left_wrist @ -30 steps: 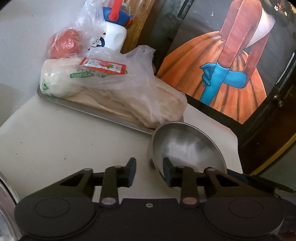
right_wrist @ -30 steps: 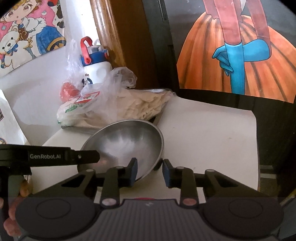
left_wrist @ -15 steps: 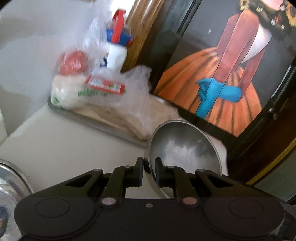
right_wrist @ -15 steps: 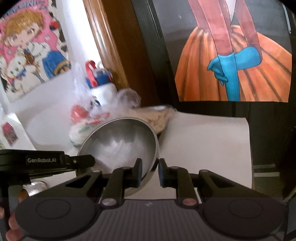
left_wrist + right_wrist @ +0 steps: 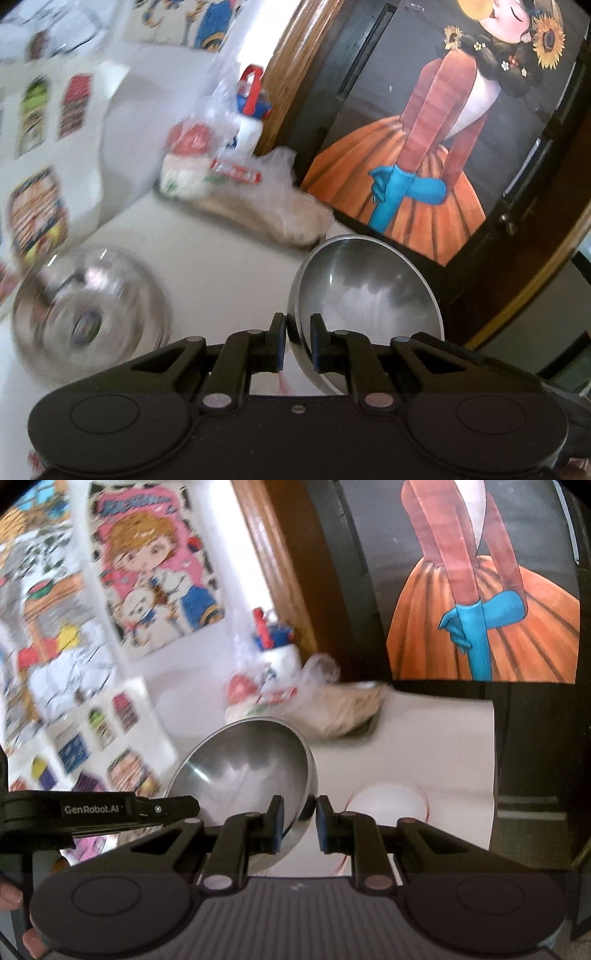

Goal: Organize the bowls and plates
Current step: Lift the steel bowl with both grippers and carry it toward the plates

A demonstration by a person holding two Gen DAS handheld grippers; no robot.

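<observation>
A steel bowl [image 5: 369,295] is held tilted above the white table by both grippers. My left gripper [image 5: 294,341] is shut on its left rim. My right gripper [image 5: 298,821] is shut on its right rim; the bowl also shows in the right wrist view [image 5: 251,764]. A second steel bowl [image 5: 92,314], blurred, sits on the table to the left of the held one. A white plate with a red rim [image 5: 388,801] lies on the table under the right gripper.
A bagged food pile on a tray [image 5: 251,199] and a white bottle with a blue and red cap [image 5: 251,107] stand at the back. A painted dark door [image 5: 424,147] is at the right. A white sticker-covered box [image 5: 48,155] stands left.
Both grippers closed on the bowl's rim and lifted it up off the table, tilted. The second bowl and the plate have come into view below.
</observation>
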